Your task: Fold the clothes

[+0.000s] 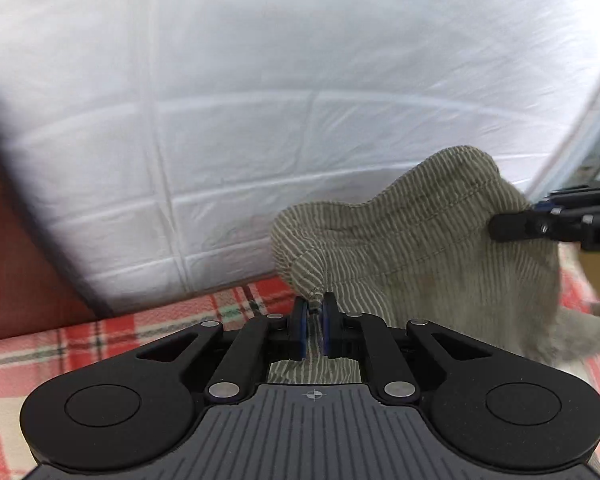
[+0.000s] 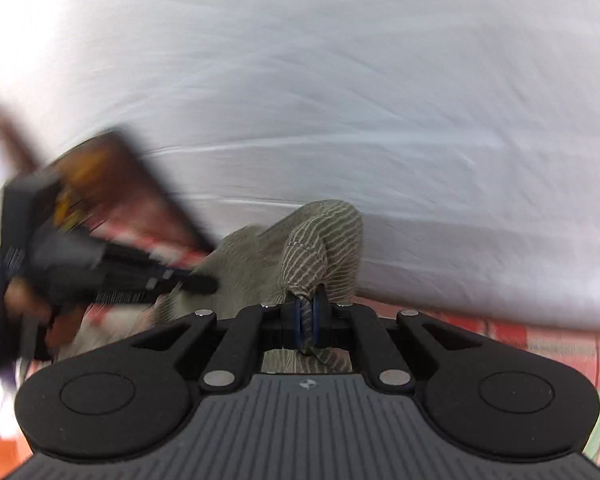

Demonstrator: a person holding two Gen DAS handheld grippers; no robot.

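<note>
An olive garment with thin white stripes (image 1: 420, 240) hangs bunched between both grippers, lifted off a red plaid cloth (image 1: 100, 344). My left gripper (image 1: 315, 312) is shut on a pinched corner of the garment. My right gripper (image 2: 307, 308) is shut on another gathered edge of the same striped garment (image 2: 320, 240). In the left wrist view the right gripper (image 1: 500, 227) reaches in from the right edge against the cloth. In the right wrist view the left gripper (image 2: 204, 284) shows blurred at the left, held by a hand (image 2: 24, 300).
A white quilted sheet (image 1: 300, 80) fills the background of both views. A dark red-brown board (image 1: 16, 248) stands at the left. The plaid cloth (image 2: 540, 344) also shows at the lower right of the right wrist view.
</note>
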